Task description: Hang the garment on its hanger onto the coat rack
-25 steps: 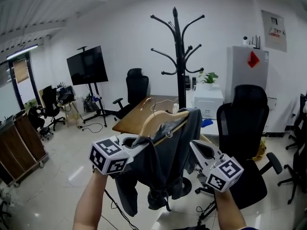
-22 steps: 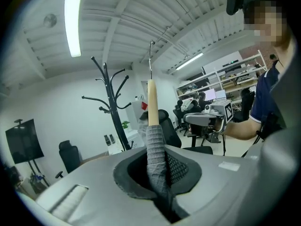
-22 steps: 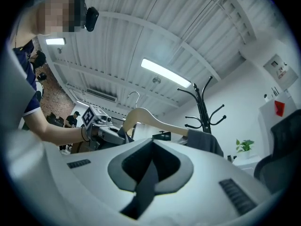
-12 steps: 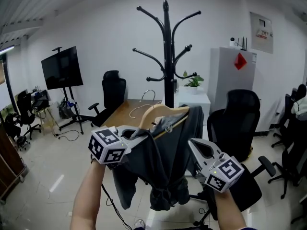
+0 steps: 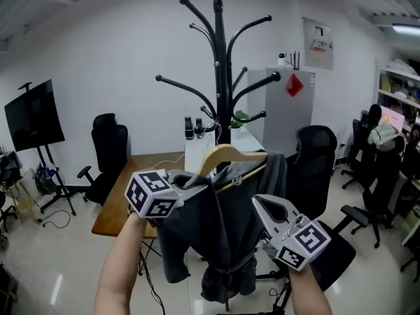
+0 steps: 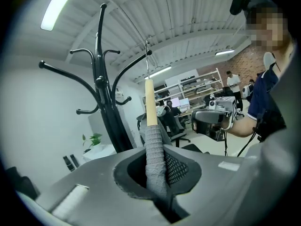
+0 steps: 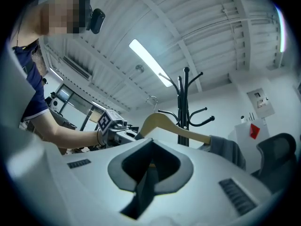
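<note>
The black coat rack (image 5: 216, 77) stands straight ahead, its curved arms spreading above the grippers. A wooden hanger (image 5: 226, 155) carries a dark grey garment (image 5: 220, 222) just in front of the rack's pole. My left gripper (image 5: 195, 182) is shut on the hanger's cloth-covered left end; in the left gripper view the ribbed cloth (image 6: 155, 159) and the wood (image 6: 151, 102) run up between the jaws. My right gripper (image 5: 258, 202) sits against the garment's right side with its jaws together. Whether it pinches cloth I cannot tell. The hanger (image 7: 164, 124) shows above it.
A wooden table (image 5: 121, 195) and a white cabinet (image 5: 200, 153) stand behind the rack. Black office chairs sit at the left (image 5: 108, 136) and right (image 5: 315, 156). A television (image 5: 33, 117) is far left, a tall white cabinet (image 5: 289, 104) at the back right.
The coat rack has come closer and now rises larger, straight above the hanger. The television has slid off to the left. Both grippers keep their places on the garment and hanger.
</note>
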The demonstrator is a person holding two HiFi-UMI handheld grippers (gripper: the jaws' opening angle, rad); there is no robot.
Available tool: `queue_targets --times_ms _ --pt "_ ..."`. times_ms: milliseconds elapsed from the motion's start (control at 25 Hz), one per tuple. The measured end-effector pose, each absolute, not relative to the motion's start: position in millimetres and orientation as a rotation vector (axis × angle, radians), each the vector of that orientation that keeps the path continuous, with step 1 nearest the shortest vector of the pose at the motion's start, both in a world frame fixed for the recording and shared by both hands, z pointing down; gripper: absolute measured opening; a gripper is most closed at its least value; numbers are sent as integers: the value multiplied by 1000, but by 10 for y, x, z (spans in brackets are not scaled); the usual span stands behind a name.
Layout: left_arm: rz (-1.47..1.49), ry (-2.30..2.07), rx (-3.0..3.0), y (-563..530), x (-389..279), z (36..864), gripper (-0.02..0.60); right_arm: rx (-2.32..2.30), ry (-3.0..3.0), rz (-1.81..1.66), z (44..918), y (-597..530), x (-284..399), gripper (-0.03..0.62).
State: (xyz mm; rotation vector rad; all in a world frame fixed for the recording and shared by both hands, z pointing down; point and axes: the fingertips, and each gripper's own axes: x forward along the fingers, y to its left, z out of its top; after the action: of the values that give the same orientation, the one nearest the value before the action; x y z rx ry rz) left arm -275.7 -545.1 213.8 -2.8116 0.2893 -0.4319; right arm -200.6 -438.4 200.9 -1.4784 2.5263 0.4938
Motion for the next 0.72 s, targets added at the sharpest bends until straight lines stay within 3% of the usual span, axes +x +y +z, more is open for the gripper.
queue_targets --times_ms 720 --pt "-420 -173 -2908 -6351 -2332 2574 28 -1939 2330 440 2261 -4777 -1869 2"
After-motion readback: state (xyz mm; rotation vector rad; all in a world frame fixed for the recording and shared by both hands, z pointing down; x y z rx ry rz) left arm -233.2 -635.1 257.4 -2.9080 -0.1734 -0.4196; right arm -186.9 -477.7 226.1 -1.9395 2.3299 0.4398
